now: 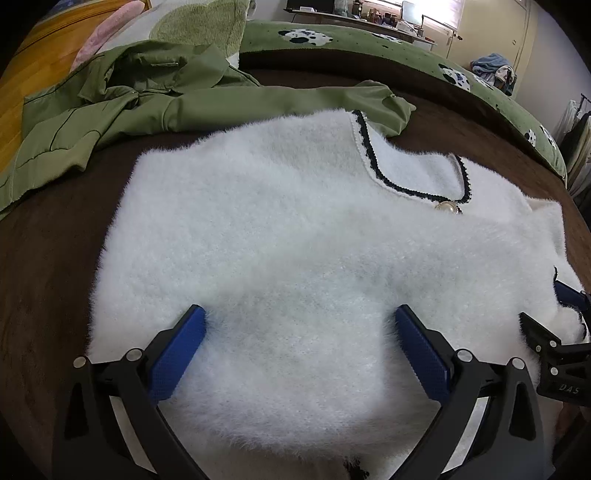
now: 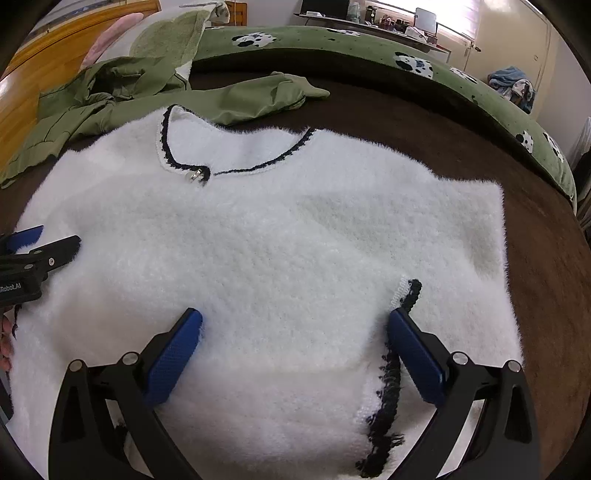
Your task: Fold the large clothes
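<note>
A fluffy white sweater (image 1: 280,236) with black trim at the neckline and a pearl button (image 1: 445,205) lies spread on the brown bed surface; it also shows in the right wrist view (image 2: 280,236). My left gripper (image 1: 300,317) is open, its blue pads resting on the sweater's near part. My right gripper (image 2: 295,321) is open over the sweater's lower part, beside a black-trimmed edge (image 2: 391,373). The right gripper shows at the left wrist view's right edge (image 1: 557,325); the left gripper shows at the right wrist view's left edge (image 2: 40,247).
A green jacket (image 1: 122,103) lies crumpled behind the sweater at the far left, one sleeve (image 2: 255,99) stretching right. A green spotted blanket (image 1: 424,51) rims the far side of the brown bed cover (image 1: 48,266). A desk (image 2: 373,26) stands by the far wall.
</note>
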